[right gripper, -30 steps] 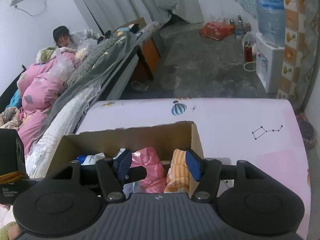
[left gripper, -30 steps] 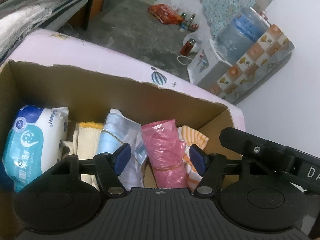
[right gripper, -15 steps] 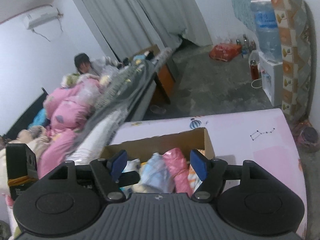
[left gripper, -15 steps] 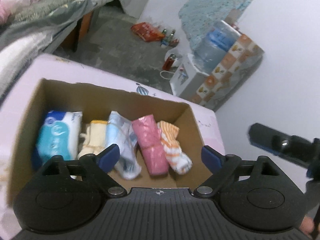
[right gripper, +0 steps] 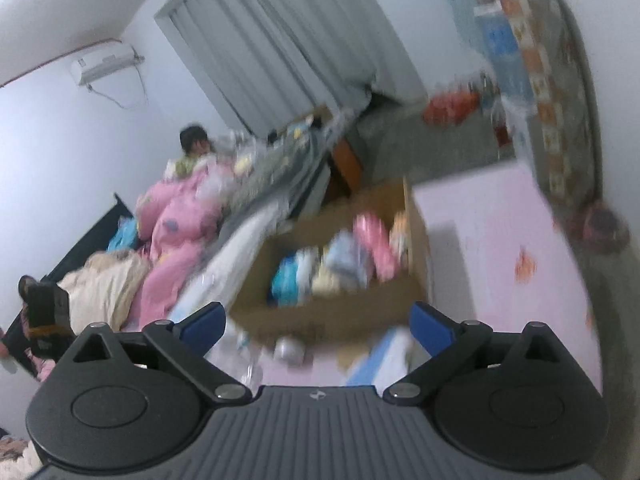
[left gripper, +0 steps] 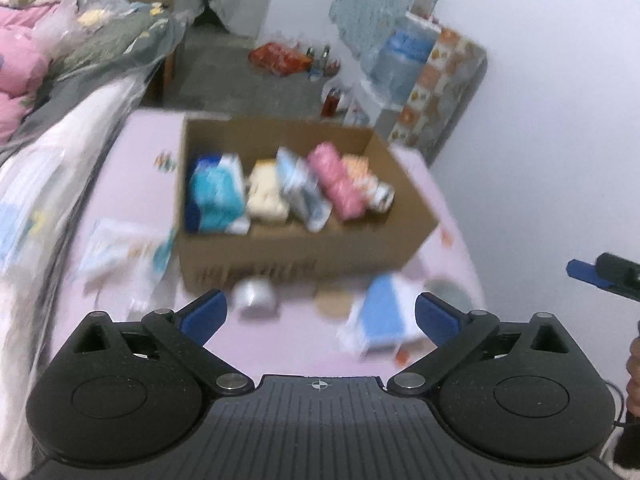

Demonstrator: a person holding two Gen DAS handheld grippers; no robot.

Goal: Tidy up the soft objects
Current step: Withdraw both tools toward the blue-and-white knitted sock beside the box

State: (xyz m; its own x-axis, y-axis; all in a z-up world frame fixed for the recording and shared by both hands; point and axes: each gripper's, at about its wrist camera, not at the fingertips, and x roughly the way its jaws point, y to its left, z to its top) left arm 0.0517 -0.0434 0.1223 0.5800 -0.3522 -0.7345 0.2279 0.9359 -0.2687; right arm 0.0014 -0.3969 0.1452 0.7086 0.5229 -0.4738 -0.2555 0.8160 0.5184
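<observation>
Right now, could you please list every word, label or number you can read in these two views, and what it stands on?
None can be read; both views are motion-blurred.
Blue-and-white pack in the cardboard box: print blurred.
Cardboard box front: dark marks, unreadable.
Water bottle: label blurred.

Both cameras ride just behind their own fingers, looking forward along them. The left wrist view tilts steeply down onto the pink table (left gripper: 132,184), a little way back from the cardboard box (left gripper: 304,248), whose open top it sees into. The right wrist view sits further to the right and looks flatter, taking in the same cardboard box (right gripper: 320,320) from its corner with the bed (right gripper: 176,232) and curtains (right gripper: 280,40) beyond. Both share the box, the table edge and the far floor; both are blurred
</observation>
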